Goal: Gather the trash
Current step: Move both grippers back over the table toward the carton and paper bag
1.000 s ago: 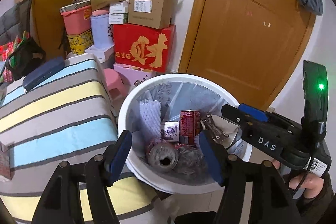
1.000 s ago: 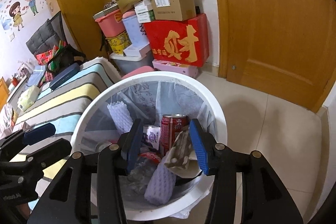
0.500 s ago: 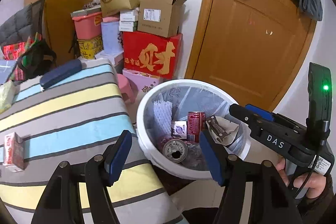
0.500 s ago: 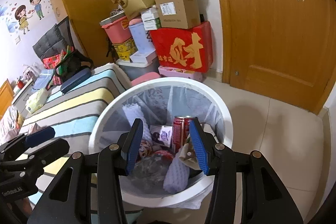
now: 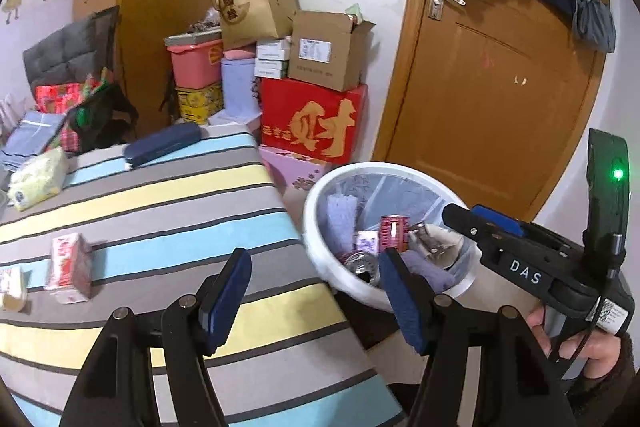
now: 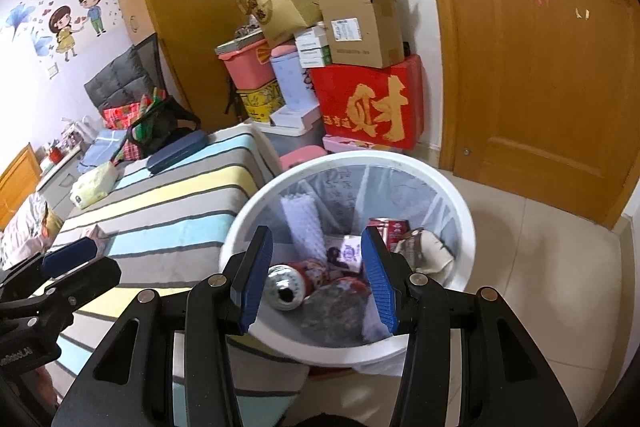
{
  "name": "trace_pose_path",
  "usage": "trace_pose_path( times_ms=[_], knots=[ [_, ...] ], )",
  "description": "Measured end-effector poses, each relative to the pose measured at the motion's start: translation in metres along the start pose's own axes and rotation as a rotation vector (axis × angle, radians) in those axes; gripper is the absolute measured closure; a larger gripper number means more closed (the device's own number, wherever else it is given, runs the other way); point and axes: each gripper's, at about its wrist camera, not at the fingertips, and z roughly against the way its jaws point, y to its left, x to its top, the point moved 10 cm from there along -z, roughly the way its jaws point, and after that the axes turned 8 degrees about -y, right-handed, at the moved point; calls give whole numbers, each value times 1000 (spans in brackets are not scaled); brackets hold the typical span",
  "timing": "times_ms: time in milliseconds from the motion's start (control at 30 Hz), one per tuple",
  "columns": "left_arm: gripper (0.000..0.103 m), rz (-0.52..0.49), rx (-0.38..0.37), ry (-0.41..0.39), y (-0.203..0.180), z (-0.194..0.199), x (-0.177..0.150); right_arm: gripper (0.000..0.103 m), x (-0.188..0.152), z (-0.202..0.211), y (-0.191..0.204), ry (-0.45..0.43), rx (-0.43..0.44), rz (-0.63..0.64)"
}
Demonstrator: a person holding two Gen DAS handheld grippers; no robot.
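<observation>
Both tongs are spread wide and hold nothing. The right tongs (image 6: 316,275) hang just above the near rim of a white trash bin (image 6: 460,203) lined with a clear bag. Between their blue pads lie a tipped drink can (image 6: 292,281), a small printed carton (image 6: 348,251), an upright red can (image 6: 390,229) and crumpled paper (image 6: 424,251), all already inside the bin.

The left tongs (image 5: 316,303) point across a bed covered by a striped blanket (image 5: 160,211), beside the bin. On the blanket, well to the left of the tongs, lies a red-and-white carton (image 5: 70,267); a second small pack (image 5: 12,285) sits at the frame's edge. Farther back are a pale tissue pack (image 5: 38,179) and a dark blue case (image 5: 162,145).

This looks like the gap between drops: the bin is loaded and the tongs are free. The next move probably calls for the left tongs to swing left, straddle the red-and-white carton across its narrow sides, close, and carry it over the rim.
</observation>
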Motion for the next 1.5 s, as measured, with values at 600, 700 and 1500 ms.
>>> trace_pose_path(
  times_ms=[600, 700, 1500],
  knots=[
    [37, 56, 155, -60, 84, 69, -20, 55, -14, 4, 75, -1, 118, 66],
    [37, 79, 183, -67, 104, 79, -25, 55, -19, 2, 92, 4, 144, 84],
    [37, 294, 461, -58, 286, 148, -73, 54, -53, -25, 218, 109, 323, 244]
  ],
)
